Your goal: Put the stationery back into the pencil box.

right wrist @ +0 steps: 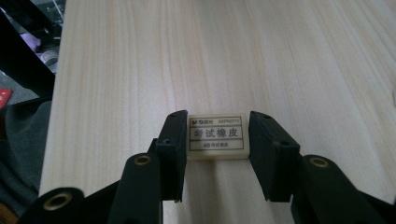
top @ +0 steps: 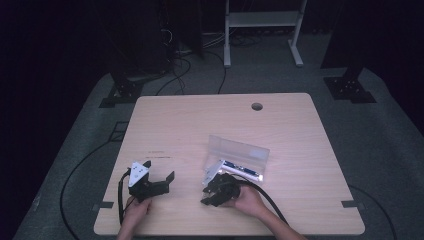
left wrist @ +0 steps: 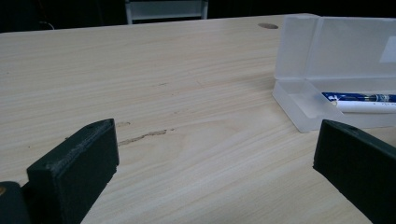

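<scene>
Inside open clear case [left wrist: 299, 107], blue-and-white pen [left wrist: 359, 100].

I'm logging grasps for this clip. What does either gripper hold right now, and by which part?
The right gripper has the eraser between its jaws at its two short ends. The left gripper holds nothing.
</scene>
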Demonstrator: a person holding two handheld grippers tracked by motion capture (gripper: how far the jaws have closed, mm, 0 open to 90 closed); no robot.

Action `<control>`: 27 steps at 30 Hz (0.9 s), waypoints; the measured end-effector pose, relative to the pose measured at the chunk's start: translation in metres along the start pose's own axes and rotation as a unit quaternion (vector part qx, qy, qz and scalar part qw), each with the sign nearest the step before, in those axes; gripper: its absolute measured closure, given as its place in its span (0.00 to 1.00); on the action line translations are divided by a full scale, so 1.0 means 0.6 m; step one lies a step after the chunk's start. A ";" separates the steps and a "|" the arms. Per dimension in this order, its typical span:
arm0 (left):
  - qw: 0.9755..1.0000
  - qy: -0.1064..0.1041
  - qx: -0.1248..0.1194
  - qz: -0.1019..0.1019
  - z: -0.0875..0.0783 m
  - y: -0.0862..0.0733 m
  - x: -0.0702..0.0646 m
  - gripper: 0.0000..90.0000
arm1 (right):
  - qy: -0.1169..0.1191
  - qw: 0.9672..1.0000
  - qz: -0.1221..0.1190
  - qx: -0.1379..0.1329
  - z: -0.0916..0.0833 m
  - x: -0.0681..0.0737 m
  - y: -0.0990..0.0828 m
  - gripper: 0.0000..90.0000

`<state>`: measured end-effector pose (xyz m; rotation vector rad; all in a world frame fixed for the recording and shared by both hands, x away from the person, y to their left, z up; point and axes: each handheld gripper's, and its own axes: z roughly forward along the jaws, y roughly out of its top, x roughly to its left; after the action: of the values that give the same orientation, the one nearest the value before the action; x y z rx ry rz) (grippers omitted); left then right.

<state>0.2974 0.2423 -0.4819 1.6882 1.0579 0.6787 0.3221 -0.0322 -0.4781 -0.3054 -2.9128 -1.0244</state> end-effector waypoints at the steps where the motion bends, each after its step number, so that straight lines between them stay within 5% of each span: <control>1: 1.000 0.000 0.000 0.000 0.000 0.000 0.000 0.00 | 0.002 1.000 0.002 -0.002 -0.001 0.001 0.000 0.64; 27: 1.000 0.000 0.001 0.001 0.000 0.000 0.000 0.00 | -0.013 1.000 -0.001 -0.014 -0.047 -0.017 0.018 0.65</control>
<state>0.2977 0.2424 -0.4819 1.6913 1.0572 0.6794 0.3332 -0.0432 -0.4504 -0.3202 -2.9252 -1.0697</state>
